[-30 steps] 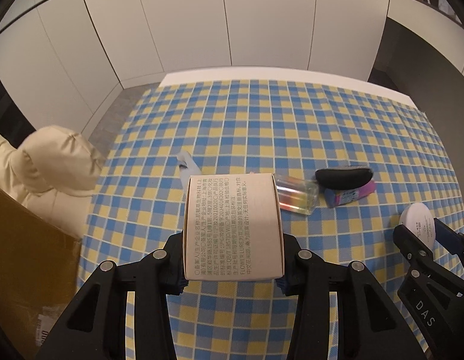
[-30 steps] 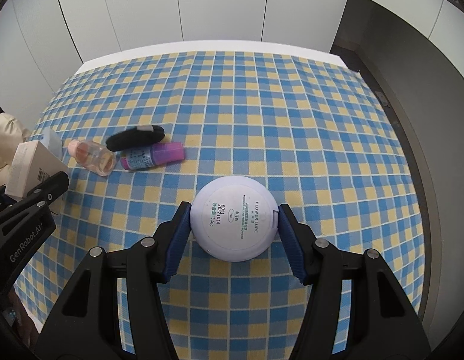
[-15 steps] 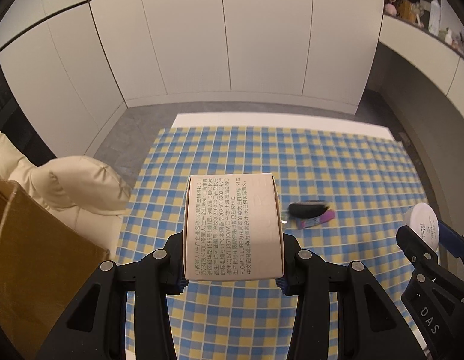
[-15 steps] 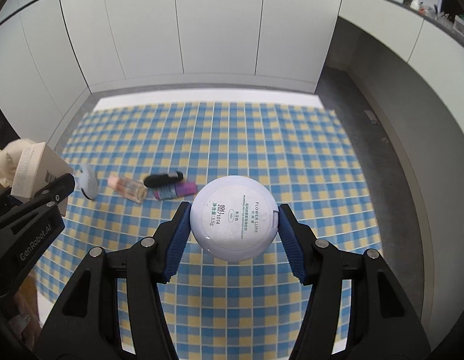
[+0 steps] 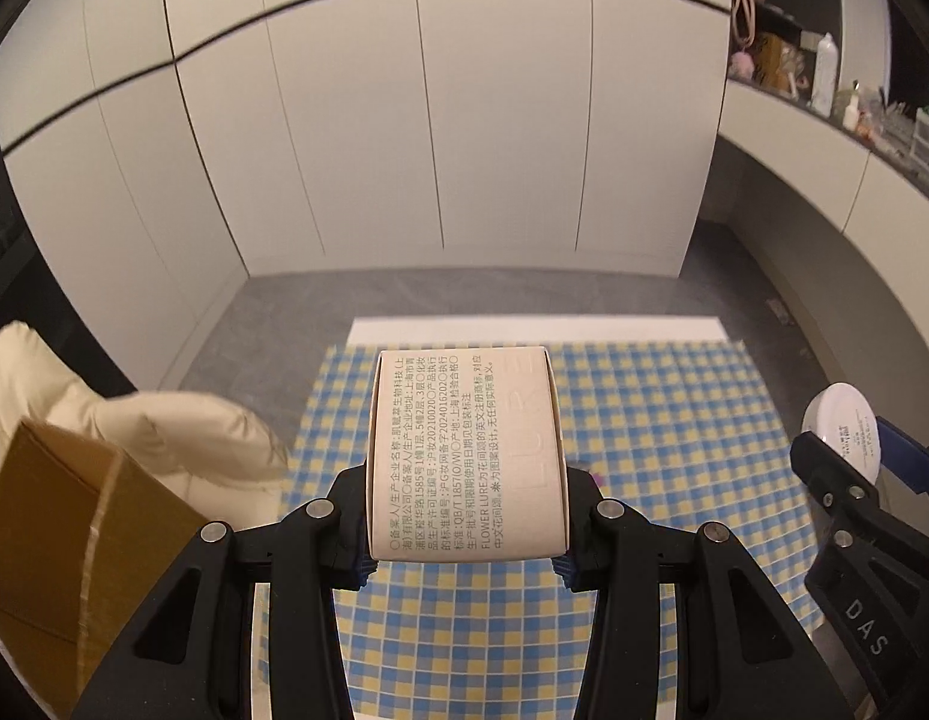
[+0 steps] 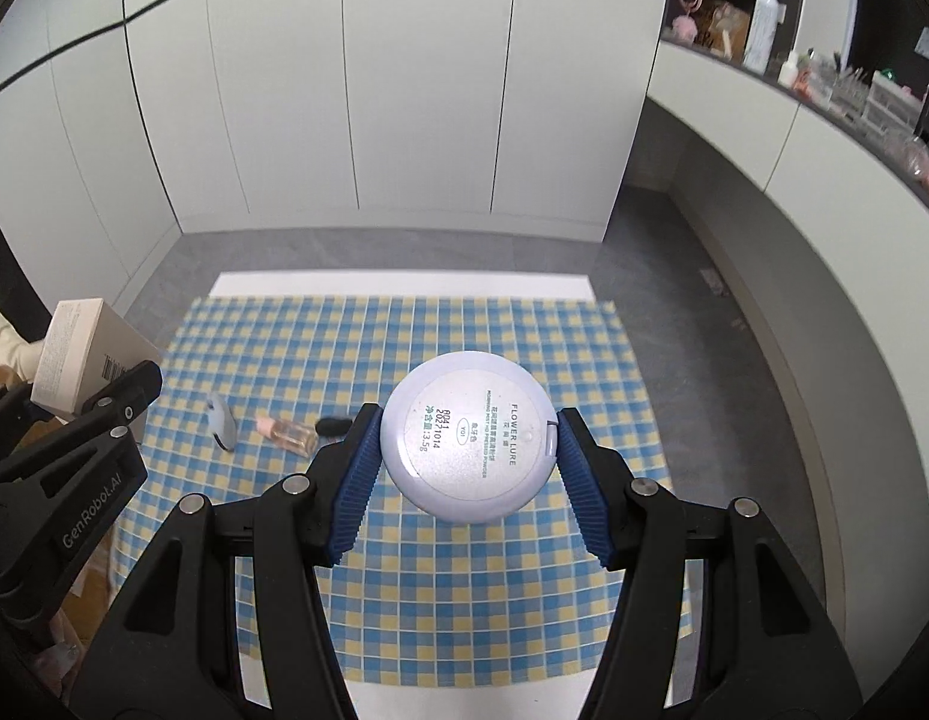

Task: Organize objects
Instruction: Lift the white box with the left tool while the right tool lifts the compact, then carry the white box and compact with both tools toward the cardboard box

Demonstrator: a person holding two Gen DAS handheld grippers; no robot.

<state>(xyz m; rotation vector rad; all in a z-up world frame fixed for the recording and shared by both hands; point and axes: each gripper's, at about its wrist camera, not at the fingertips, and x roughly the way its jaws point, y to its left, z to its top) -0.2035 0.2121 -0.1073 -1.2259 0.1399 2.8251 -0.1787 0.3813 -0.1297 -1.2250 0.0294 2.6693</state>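
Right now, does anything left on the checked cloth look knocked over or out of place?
Yes. The small clear bottle lies on its side on the checked cloth, beside a grey item also lying flat. Nothing looks spilled or broken.

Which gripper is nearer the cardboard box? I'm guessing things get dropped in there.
Left. The left gripper hangs just right of the cardboard box; the right gripper is farther right, over the checkered tablecloth.
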